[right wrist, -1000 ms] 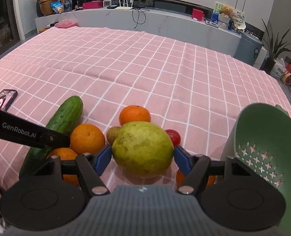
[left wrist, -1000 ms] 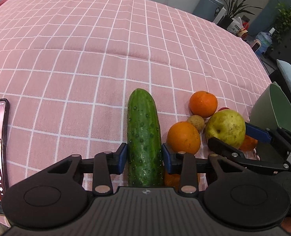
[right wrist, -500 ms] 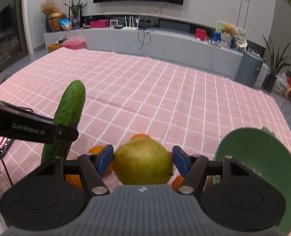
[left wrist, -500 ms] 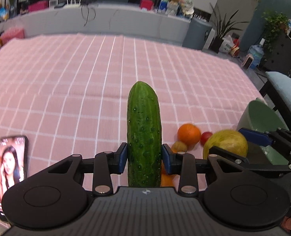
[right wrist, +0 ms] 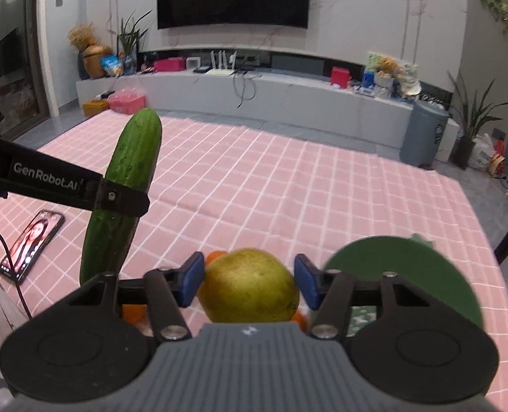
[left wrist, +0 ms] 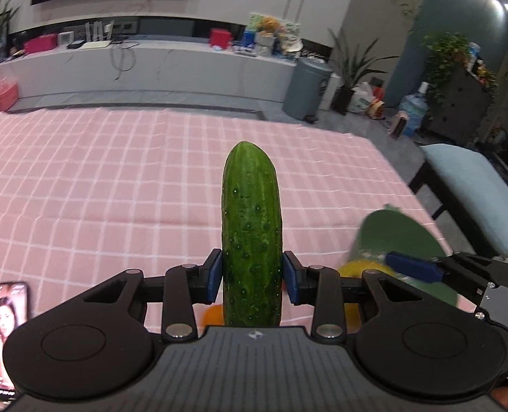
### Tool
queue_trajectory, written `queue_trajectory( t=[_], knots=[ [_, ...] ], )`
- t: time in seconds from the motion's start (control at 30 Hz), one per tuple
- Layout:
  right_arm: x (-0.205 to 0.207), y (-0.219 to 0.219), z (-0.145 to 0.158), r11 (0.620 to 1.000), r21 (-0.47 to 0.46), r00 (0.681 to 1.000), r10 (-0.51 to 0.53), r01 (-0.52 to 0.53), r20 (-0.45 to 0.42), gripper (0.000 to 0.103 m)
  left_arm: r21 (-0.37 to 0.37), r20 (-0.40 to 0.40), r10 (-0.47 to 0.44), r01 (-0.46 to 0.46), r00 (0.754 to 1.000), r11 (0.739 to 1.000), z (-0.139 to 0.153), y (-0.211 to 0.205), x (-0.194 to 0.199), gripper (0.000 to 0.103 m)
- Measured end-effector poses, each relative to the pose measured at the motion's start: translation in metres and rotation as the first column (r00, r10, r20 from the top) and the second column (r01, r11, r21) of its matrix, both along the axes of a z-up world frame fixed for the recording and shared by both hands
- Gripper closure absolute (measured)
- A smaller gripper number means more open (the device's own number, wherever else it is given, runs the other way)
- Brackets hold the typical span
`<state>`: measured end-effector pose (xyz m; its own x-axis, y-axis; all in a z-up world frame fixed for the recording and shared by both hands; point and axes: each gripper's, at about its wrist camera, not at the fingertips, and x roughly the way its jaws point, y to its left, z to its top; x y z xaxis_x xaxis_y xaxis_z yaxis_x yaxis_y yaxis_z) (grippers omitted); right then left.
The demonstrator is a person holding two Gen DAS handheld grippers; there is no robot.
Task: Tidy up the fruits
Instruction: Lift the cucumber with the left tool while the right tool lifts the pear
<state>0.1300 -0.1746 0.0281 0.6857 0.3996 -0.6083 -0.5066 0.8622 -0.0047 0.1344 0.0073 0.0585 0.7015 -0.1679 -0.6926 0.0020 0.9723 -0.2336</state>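
Two fruits are now lifted off the pink checked cloth [left wrist: 82, 189]: a long green cucumber [left wrist: 251, 237] is pinched by the left gripper [left wrist: 252, 276], a yellow-green pear [right wrist: 250, 286] by the just-closing right gripper [right wrist: 249, 281], ready for the green colander [right wrist: 404, 271]

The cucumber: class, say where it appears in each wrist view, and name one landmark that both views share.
Left wrist view: the cucumber stands upright at centre, clamped in the left gripper.
Right wrist view: the cucumber is at left, leaning, crossed by the left gripper's black finger.
Shared landmark: the lit phone lying on the pink checked cloth.
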Motion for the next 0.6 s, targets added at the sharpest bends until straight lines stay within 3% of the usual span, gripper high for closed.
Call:
queue_trajectory(
  t=[0.03, 0.13, 0.33, 0.37, 0.43, 0.47, 0.5, 0.6],
  knots=[
    [0.0, -0.006, 0.005, 1.0, 0.007, 1.0, -0.007, 0.007, 0.012, 0.101, -0.009, 0.004, -0.011, 0.011, 1.0, 1.0, 0.002, -0.005, 0.002, 0.062],
    [0.006, -0.021, 0.017, 0.998, -0.025, 0.998, -0.058, 0.059, 0.037, 0.103, -0.036, 0.012, -0.058, 0.058, 0.998, 0.998, 0.004, -0.024, 0.014, 0.062],
    [0.012, -0.054, 0.006, 0.997, 0.034, 0.995, -0.063, 0.065, -0.077, 0.103, -0.044, -0.042, -0.103, 0.101, 0.994, 0.994, -0.014, -0.037, 0.021, 0.062],
    [0.011, -0.057, 0.003, 0.997, 0.056, 0.992, -0.048, 0.055, -0.119, 0.099, -0.048, -0.054, -0.1, 0.098, 0.993, 0.994, -0.017, -0.037, 0.019, 0.062],
    [0.006, -0.06, -0.006, 0.995, 0.094, 0.975, -0.005, 0.027, -0.223, 0.081, -0.053, -0.076, -0.097, 0.093, 0.992, 0.994, -0.026, -0.032, 0.015, 0.062],
    [0.004, -0.059, -0.01, 0.994, 0.11, 0.965, 0.004, 0.026, -0.263, 0.063, -0.053, -0.085, -0.095, 0.091, 0.992, 0.994, -0.029, -0.031, 0.013, 0.062],
    [0.0, -0.058, -0.015, 0.992, 0.124, 0.951, 0.013, 0.027, -0.309, 0.056, -0.053, -0.095, -0.091, 0.086, 0.991, 0.995, -0.032, -0.028, 0.01, 0.062],
    [-0.009, -0.053, -0.03, 0.984, 0.172, 0.907, 0.042, 0.034, -0.419, 0.055, -0.057, -0.124, -0.071, 0.064, 0.99, 0.996, -0.041, -0.019, 0.0, 0.062]
  ],
)
